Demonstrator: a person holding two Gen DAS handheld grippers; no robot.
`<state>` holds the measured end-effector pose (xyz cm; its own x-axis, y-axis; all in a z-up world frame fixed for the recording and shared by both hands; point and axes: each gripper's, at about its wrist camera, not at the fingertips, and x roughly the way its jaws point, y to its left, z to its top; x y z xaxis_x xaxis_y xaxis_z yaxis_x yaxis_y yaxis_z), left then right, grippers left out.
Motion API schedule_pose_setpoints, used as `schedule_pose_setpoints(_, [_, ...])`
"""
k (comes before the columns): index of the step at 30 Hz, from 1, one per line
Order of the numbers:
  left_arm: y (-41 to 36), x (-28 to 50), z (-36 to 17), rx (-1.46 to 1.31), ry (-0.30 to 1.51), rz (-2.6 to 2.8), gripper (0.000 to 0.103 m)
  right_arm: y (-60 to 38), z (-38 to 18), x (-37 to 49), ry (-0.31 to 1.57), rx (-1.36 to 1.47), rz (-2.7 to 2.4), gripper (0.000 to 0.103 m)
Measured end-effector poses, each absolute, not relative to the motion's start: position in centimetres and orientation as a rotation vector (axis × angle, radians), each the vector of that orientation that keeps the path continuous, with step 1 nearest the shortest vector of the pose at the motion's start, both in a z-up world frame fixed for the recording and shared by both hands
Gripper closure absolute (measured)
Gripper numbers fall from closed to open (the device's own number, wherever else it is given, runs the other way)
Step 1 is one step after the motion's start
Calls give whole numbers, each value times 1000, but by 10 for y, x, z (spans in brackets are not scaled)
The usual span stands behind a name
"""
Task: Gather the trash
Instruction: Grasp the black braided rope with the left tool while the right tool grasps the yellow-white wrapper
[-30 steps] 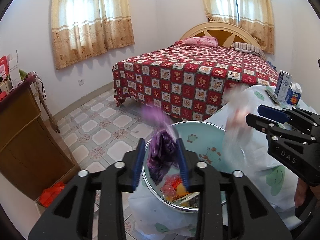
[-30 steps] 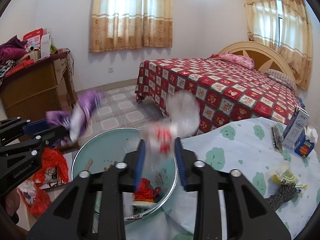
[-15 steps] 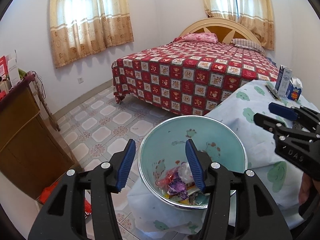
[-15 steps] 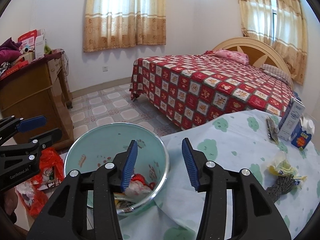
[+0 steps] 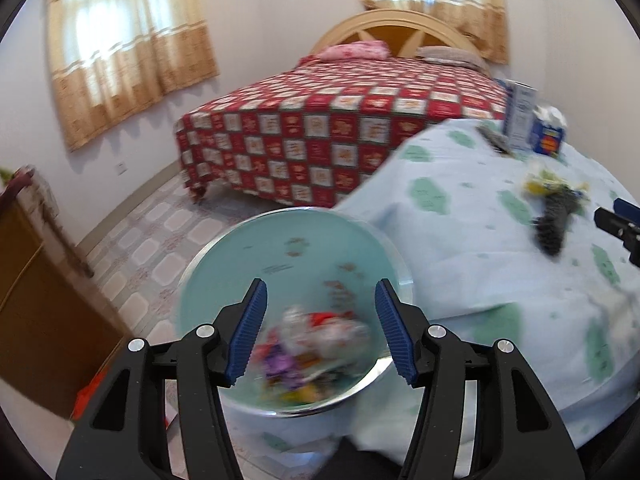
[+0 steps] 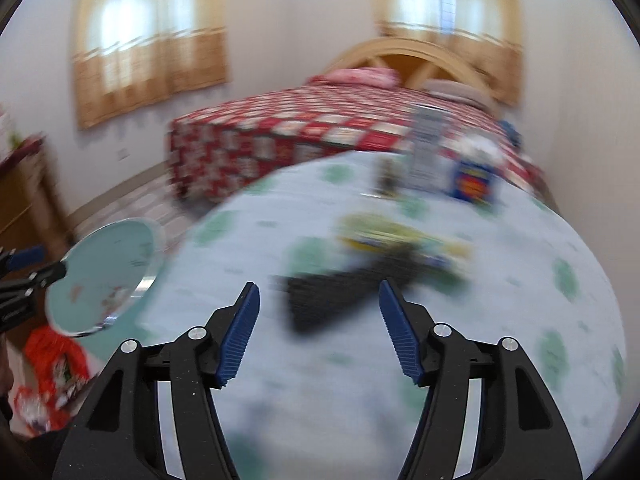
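left tool tilted down over basin, just been opening, nothing gripped | right tool angled down at table, just been opening, empty | trash in basin; dark scrap on table ahead

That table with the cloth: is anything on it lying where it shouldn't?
Yes. A dark scrap and a yellow wrapper lie loose mid-table, while other trash is already in the basin.
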<state>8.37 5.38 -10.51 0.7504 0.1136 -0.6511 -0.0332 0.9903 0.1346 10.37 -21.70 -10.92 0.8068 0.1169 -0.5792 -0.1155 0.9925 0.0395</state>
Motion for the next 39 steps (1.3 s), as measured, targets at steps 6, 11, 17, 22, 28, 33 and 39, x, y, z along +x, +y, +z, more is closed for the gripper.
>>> schedule_pose_setpoints(6, [-19,107,-102,134,711,-29,47,-288,-114,92,610,82,2,31])
schedule_pose_setpoints(11, [-87,126,-105,173,722,-124,47,-337,-122,83,598,135,-80,26])
schedule_pose_setpoints(17, [-137,147,-119,206,775,-180,47,-362,-129,85,597,232,-90,24])
schedule_pose_setpoints(22, [-152,168,-134,204,834,-205,64,-366,-131,89,613,251,-72,24])
schedule_pose_setpoints(28, [-147,167,-127,202,828,-256,92,-362,-125,94,613,256,-64,24])
schedule_pose_setpoints(33, [-122,155,-106,173,794,-270,93,-349,-114,110,604,228,-59,24])
schedule_pose_setpoints(39, [-98,148,-101,153,769,-240,93,-334,-98,133,586,202,-58,24])
